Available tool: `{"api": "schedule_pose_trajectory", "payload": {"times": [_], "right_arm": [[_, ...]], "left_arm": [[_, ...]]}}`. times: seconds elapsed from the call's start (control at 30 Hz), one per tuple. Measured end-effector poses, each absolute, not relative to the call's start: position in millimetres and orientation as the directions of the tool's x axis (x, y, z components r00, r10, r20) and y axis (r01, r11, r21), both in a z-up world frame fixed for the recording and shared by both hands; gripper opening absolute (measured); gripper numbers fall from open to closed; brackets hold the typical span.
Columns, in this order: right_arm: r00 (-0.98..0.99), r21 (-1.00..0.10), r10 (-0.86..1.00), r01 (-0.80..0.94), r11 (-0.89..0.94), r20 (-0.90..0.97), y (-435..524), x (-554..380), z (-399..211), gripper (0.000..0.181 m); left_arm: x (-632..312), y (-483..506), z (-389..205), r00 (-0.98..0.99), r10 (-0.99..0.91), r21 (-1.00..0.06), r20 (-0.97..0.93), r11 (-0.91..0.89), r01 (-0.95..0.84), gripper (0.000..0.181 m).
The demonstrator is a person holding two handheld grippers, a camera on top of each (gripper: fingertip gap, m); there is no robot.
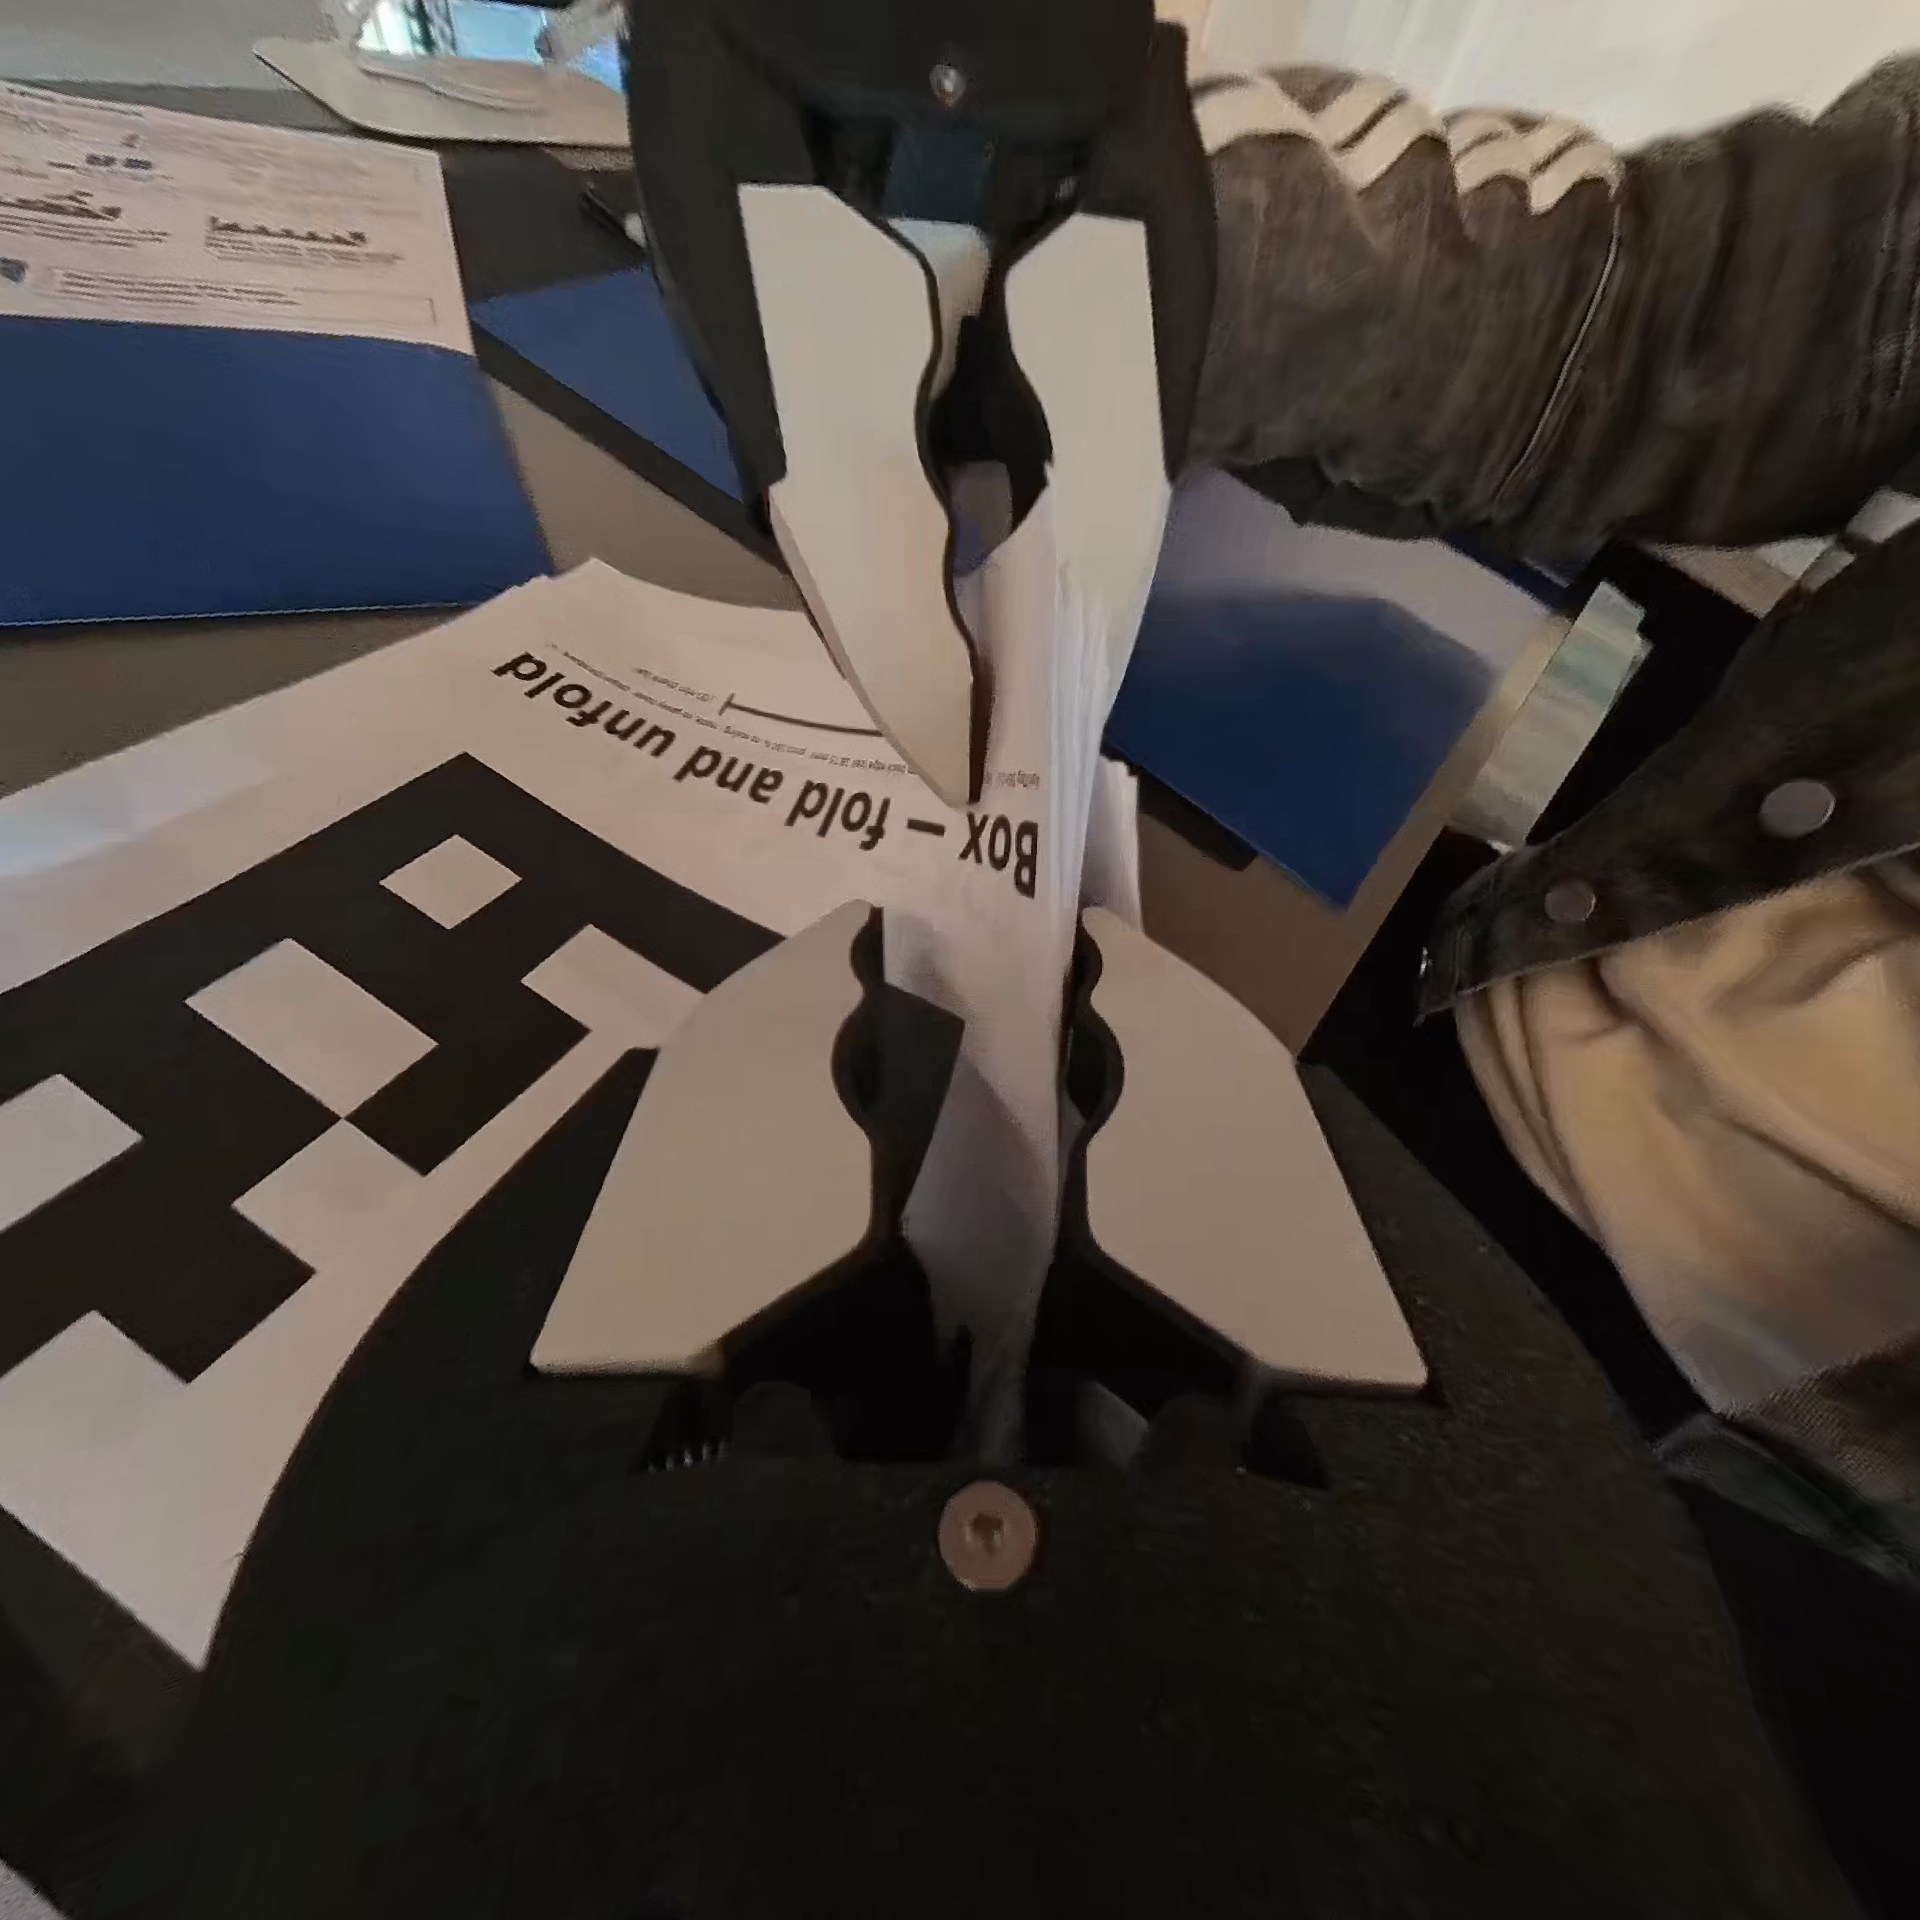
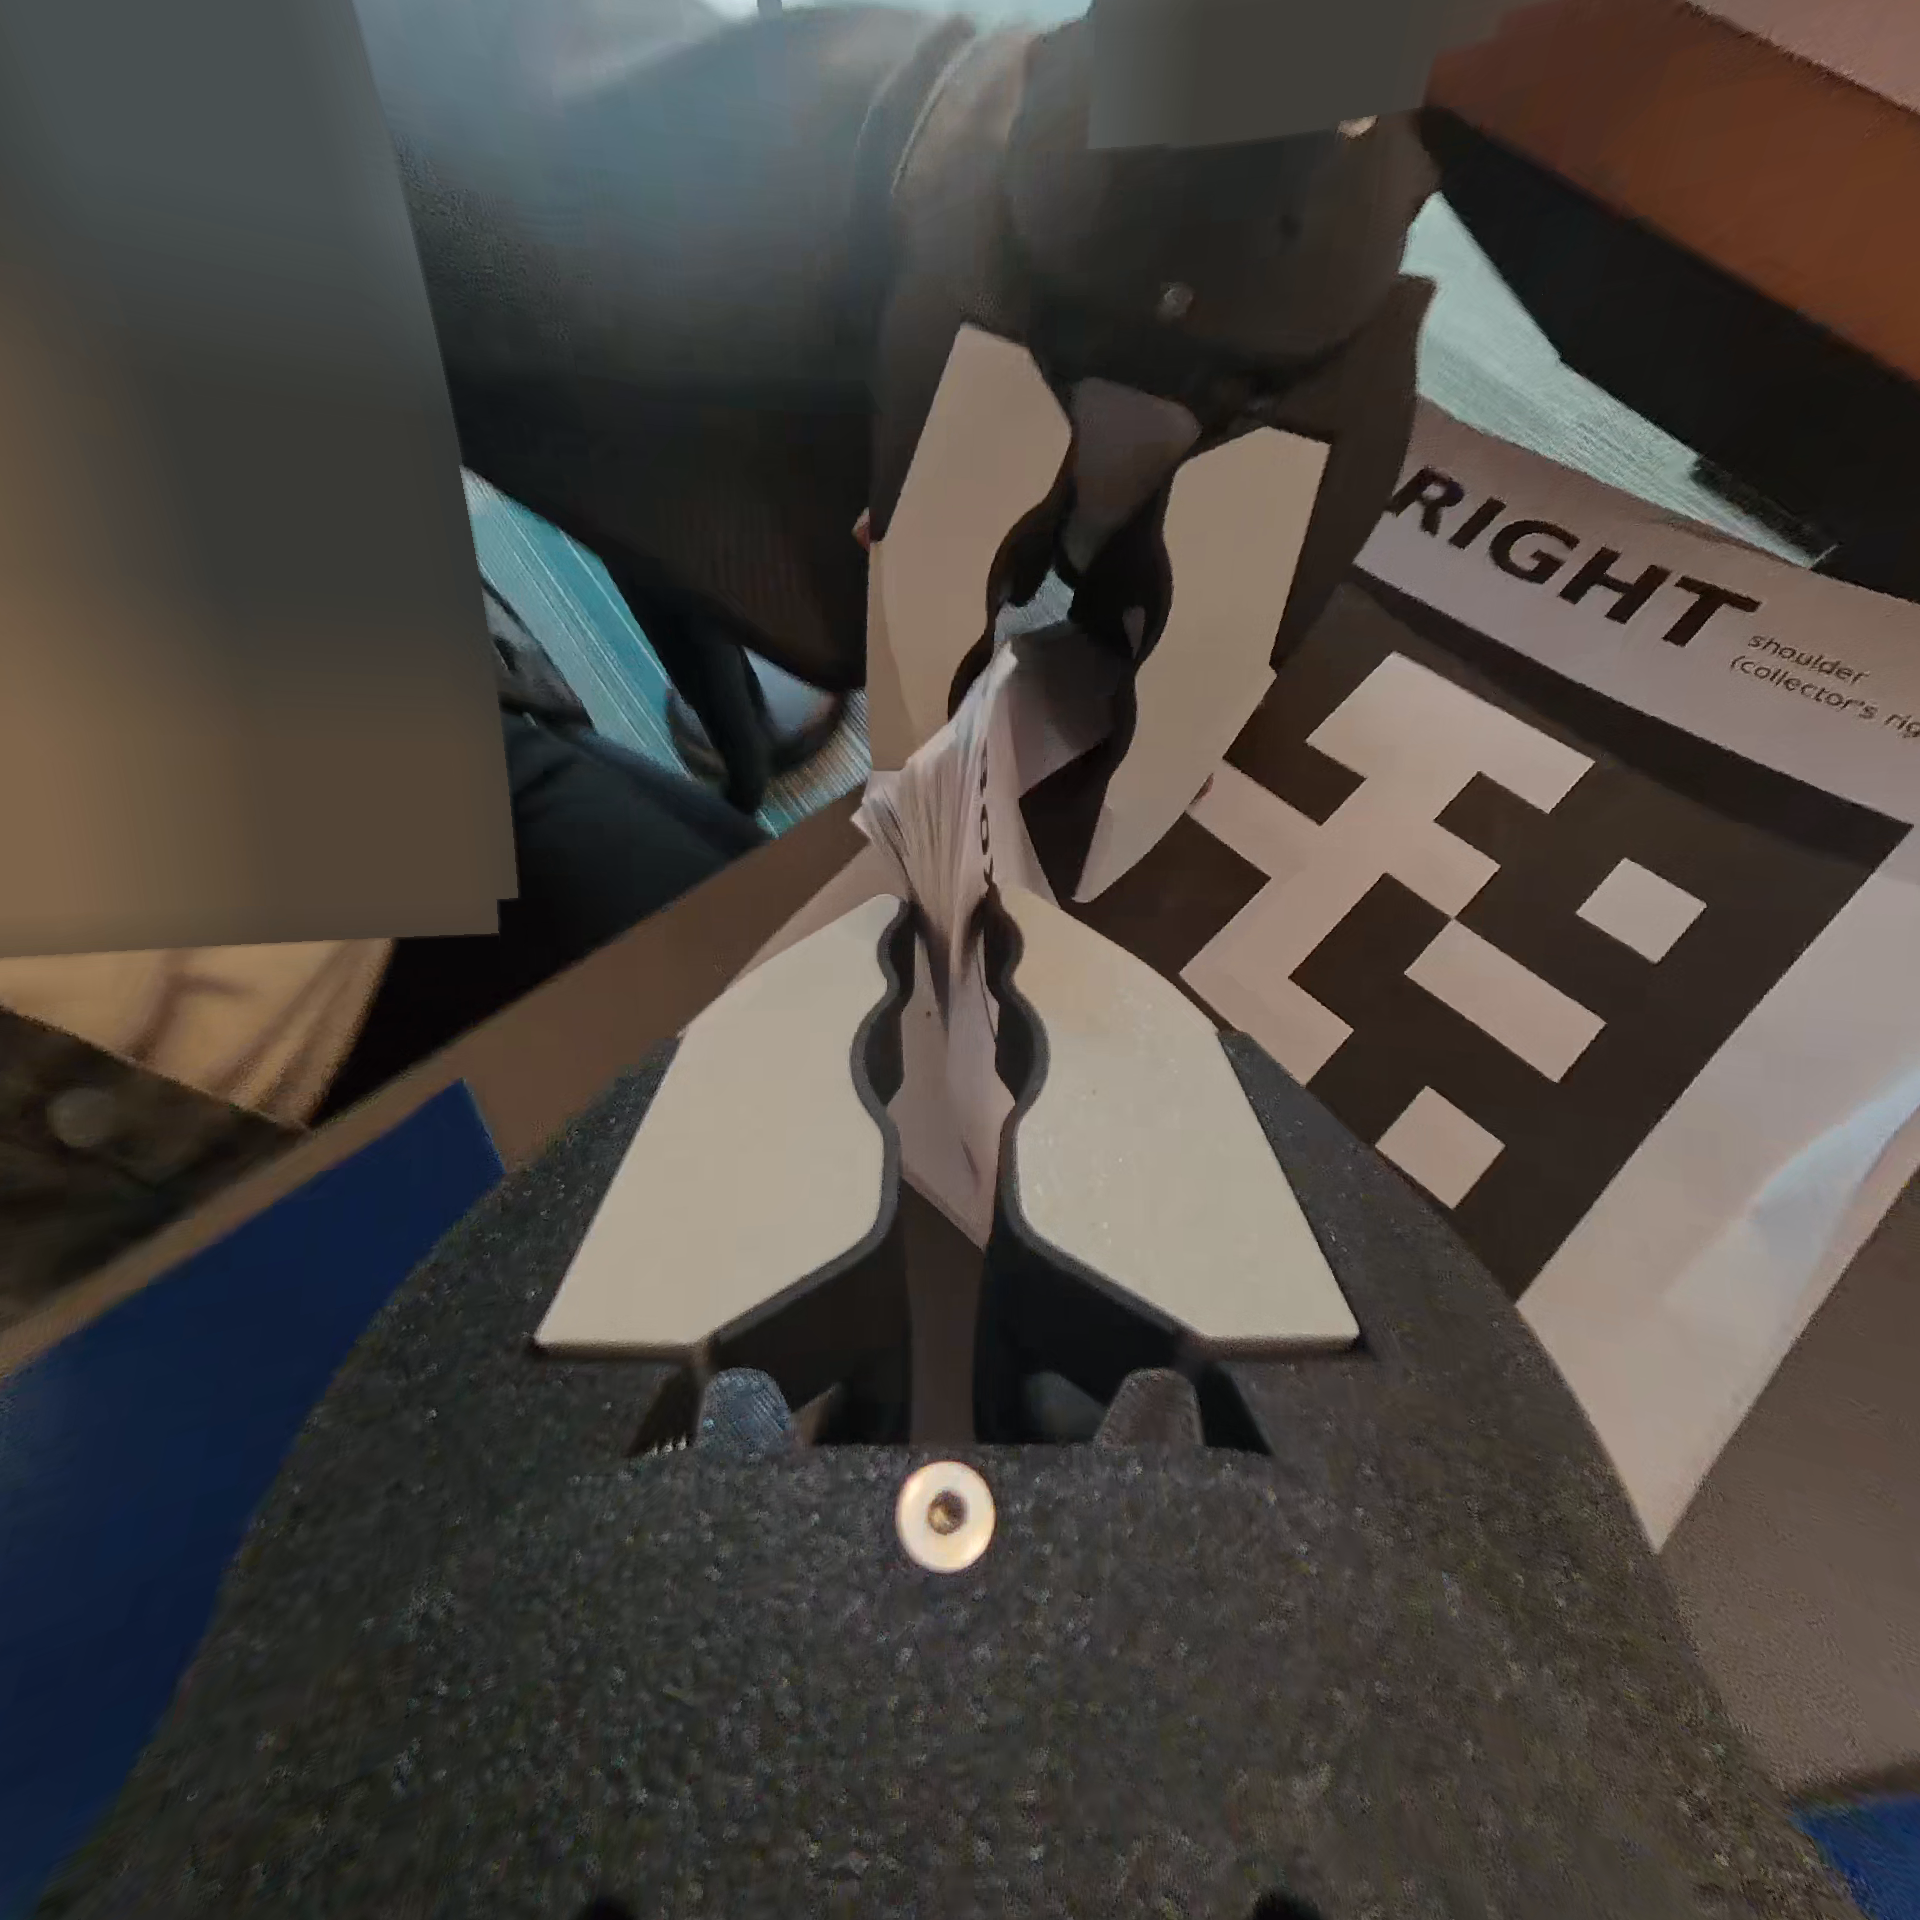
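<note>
A white paper sheet [image 1: 623,727] with a black square pattern and printed lines lies on the table. Its near edge is pulled up into a fold [image 1: 987,1060]. My left gripper [image 1: 977,920] is shut on that fold. My right gripper [image 1: 975,774] comes from the far side and is shut on the same fold just beyond it. In the right wrist view my right gripper [image 2: 951,914] is shut on the crumpled paper [image 2: 951,1049], and my left gripper [image 2: 1023,800] holds the same paper from above. The two grippers are almost tip to tip.
A second printed sheet [image 2: 1558,883] with a black square pattern lies right of the grippers. Blue folders [image 1: 208,468] and a printed page [image 1: 208,208] lie at far left. A person's grey sleeve [image 1: 1558,312] and pale clothing [image 1: 1662,1143] are at right. A brown box [image 2: 1714,156] stands beyond.
</note>
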State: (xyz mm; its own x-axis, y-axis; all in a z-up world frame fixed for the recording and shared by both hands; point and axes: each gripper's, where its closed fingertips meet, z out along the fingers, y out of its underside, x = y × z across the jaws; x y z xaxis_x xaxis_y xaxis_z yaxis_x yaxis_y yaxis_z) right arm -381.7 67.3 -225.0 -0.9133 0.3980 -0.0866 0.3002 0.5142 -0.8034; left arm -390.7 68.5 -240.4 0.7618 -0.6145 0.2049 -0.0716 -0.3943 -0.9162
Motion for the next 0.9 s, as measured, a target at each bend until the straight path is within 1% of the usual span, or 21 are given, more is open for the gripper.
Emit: {"api": "schedule_pose_trajectory", "payload": {"times": [0.03,0.07,0.1,0.13,0.17,0.2,0.23,0.33,0.37,0.4,0.43,0.47,0.53,0.63,0.7,0.73,0.77,0.8,0.83,0.87,0.9], "right_arm": [[-0.906,-0.822,0.402,0.324,0.468,-0.128,67,-385,-220,0.012],[-0.903,-0.833,0.397,0.341,0.435,-0.163,68,-386,-217,0.013],[-0.901,-0.834,0.392,0.356,0.421,-0.187,69,-386,-217,0.013],[-0.890,-0.831,0.410,0.374,0.412,-0.197,72,-390,-219,0.009],[-0.882,-0.833,0.421,0.389,0.393,-0.213,74,-393,-219,0.009],[-0.876,-0.839,0.415,0.408,0.361,-0.248,75,-394,-217,0.009],[-0.865,-0.840,0.421,0.428,0.334,-0.273,76,-398,-215,0.009],[-0.835,-0.817,0.433,0.490,0.303,-0.340,80,-408,-212,0.009],[-0.830,-0.804,0.425,0.509,0.308,-0.363,80,-408,-212,0.009],[-0.825,-0.794,0.418,0.523,0.311,-0.380,78,-408,-211,0.009],[-0.827,-0.787,0.414,0.525,0.324,-0.381,75,-407,-210,0.008],[-0.838,-0.790,0.410,0.508,0.344,-0.360,72,-406,-210,0.008],[-0.866,-0.852,0.424,0.417,0.318,-0.266,68,-407,-193,0.011],[-0.837,-0.976,0.544,0.159,0.147,-0.054,77,-406,-131,0.035],[-0.715,-0.988,0.686,-0.051,0.143,0.136,88,-394,-102,0.054],[-0.629,-0.975,0.744,-0.149,0.168,0.224,91,-386,-94,0.055],[-0.570,-0.954,0.767,-0.219,0.204,0.295,88,-377,-95,0.046],[-0.549,-0.936,0.760,-0.241,0.255,0.348,81,-369,-107,0.040],[-0.535,-0.926,0.756,-0.223,0.305,0.378,77,-366,-125,0.041],[-0.522,-0.926,0.765,-0.202,0.320,0.378,75,-365,-142,0.042],[-0.523,-0.940,0.781,-0.196,0.279,0.341,74,-364,-155,0.045]], "left_arm": [[-395,69,-235,0.763,-0.601,-0.920,0.239,-0.391,-0.020,0.036],[-398,68,-229,0.751,-0.600,-0.924,0.275,-0.382,0.033,0.040],[-400,68,-221,0.731,-0.602,-0.925,0.321,-0.365,0.105,0.050],[-393,61,-200,0.629,-0.672,-0.920,0.390,-0.319,0.229,0.058],[-396,61,-188,0.557,-0.671,-0.870,0.490,-0.339,0.358,0.066],[-399,65,-192,0.555,-0.639,-0.845,0.533,-0.372,0.384,0.074],[-392,63,-199,0.554,-0.651,-0.855,0.519,-0.408,0.322,0.082],[-367,57,-239,0.661,-0.697,-0.901,0.280,-0.429,-0.070,0.105],[-371,63,-246,0.722,-0.673,-0.912,0.162,-0.382,-0.152,0.092],[-379,69,-250,0.778,-0.627,-0.911,0.033,-0.339,-0.235,0.062],[-388,74,-252,0.809,-0.586,-0.901,-0.045,-0.327,-0.286,0.040],[-397,78,-253,0.834,-0.549,-0.895,-0.054,-0.344,-0.284,0.020],[-400,76,-248,0.816,-0.574,-0.913,0.072,-0.367,-0.177,0.015],[-412,78,-238,0.822,-0.529,-0.926,0.208,-0.377,-0.008,0.013],[-418,78,-231,0.818,-0.518,-0.933,0.252,-0.355,0.062,0.013],[-421,78,-228,0.812,-0.515,-0.933,0.275,-0.348,0.095,0.013],[-423,78,-226,0.804,-0.516,-0.931,0.295,-0.346,0.120,0.013],[-425,79,-225,0.797,-0.516,-0.926,0.315,-0.349,0.140,0.014],[-426,79,-224,0.792,-0.514,-0.924,0.330,-0.349,0.159,0.014],[-427,79,-222,0.790,-0.512,-0.923,0.338,-0.343,0.173,0.014],[-428,79,-221,0.789,-0.513,-0.925,0.338,-0.335,0.179,0.014]]}}
